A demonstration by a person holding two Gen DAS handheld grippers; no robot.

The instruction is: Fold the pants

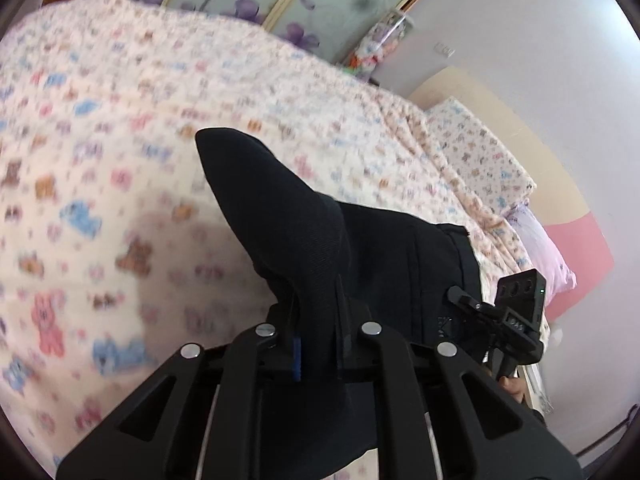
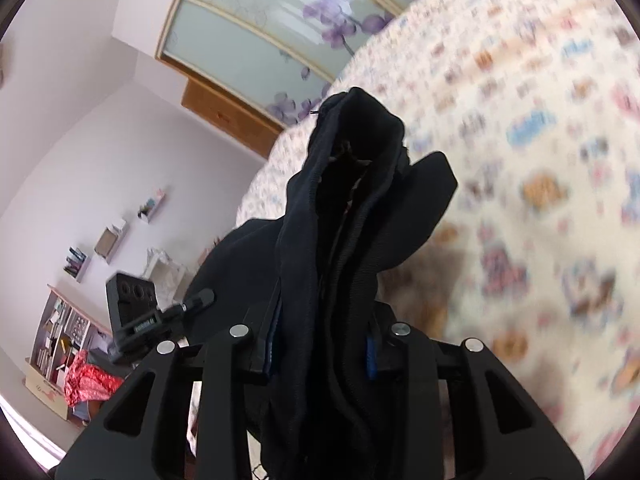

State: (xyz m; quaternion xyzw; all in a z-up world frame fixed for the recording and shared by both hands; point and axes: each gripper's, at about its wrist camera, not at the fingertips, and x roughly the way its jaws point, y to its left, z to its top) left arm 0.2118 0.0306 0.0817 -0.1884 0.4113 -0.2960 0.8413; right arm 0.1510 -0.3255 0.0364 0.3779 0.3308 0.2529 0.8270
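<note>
Bedroom, bed under cream quilt with pastel bear print, floral sliding wardrobe doors behind. Left gripper jaws pinched on black knit pants; right gripper jaws clamped on bunched layers of same fabric. Pants lifted clear above quilt, spanning both grippers, likely for carrying a fold over. Motion blur on quilt.

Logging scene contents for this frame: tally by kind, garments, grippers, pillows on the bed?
Garments: 1, the black pants, lifted above the bed.
Grippers: 2, the left gripper and right gripper, each shut on the pants.
Pillows: 2, a teddy-print pillow and a pink pillow.
Total: 5
</note>
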